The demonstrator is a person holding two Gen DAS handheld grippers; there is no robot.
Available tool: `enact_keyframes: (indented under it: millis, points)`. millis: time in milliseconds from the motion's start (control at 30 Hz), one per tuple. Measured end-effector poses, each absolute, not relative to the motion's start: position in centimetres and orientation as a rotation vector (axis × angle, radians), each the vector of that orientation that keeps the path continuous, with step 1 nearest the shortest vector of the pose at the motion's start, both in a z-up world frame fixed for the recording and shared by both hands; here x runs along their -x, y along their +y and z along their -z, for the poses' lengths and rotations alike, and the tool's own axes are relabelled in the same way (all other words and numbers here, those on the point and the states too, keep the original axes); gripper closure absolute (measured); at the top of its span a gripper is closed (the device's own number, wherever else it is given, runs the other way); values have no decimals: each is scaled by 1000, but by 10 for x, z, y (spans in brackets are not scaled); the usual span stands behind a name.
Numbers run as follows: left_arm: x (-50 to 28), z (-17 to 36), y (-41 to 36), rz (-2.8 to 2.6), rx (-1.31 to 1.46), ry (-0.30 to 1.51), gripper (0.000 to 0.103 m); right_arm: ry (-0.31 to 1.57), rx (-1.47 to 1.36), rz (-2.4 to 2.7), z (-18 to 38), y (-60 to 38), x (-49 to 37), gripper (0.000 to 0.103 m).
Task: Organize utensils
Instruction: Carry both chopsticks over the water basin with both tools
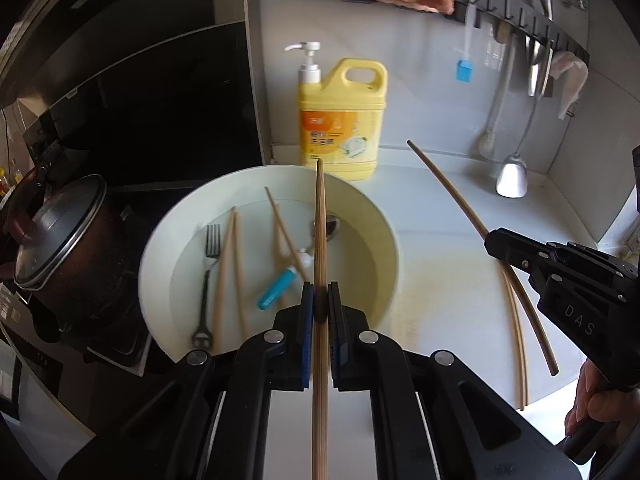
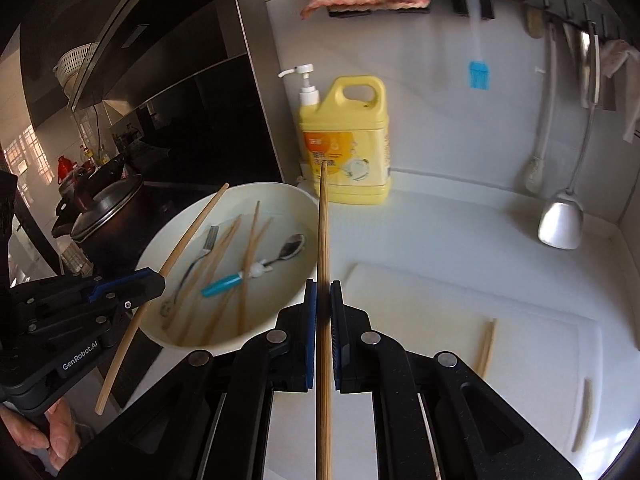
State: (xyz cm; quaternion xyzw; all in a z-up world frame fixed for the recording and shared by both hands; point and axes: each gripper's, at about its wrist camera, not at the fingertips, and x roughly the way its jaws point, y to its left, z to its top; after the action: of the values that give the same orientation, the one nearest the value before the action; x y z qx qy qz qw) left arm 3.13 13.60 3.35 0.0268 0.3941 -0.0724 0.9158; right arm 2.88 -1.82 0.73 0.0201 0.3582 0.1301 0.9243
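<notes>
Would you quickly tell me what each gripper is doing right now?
Left gripper: shut on a chopstick.
Right gripper: shut on another chopstick.

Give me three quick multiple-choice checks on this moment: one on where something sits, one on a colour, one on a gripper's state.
1. Where does the fork lie?
A. in the white basin
B. on the cutting board
C. hanging from the wall rail

2. What colour is the detergent jug behind the basin?
A. green
B. yellow
C. red

3. What is the left gripper doing?
A. standing open over the basin
B. shut on a spoon
C. shut on a chopstick

Answers: 1 A, the fork rests inside the basin among loose chopsticks. 2 B, the pump jug's body is yellow. 3 C, the left wrist view shows both pads pressed on a single chopstick running between them; the right gripper clamps another chopstick likewise.
</notes>
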Motion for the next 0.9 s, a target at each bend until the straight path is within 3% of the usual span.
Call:
enact_keyframes:
  millis: [333, 900]
  points:
    - [-110, -6, 222, 157, -4, 893, 95, 837, -49, -288, 18, 78, -105, 96]
    - [-160, 55, 232, 209, -10, 1018, 95, 1032, -57, -241, 76, 125, -158, 96]
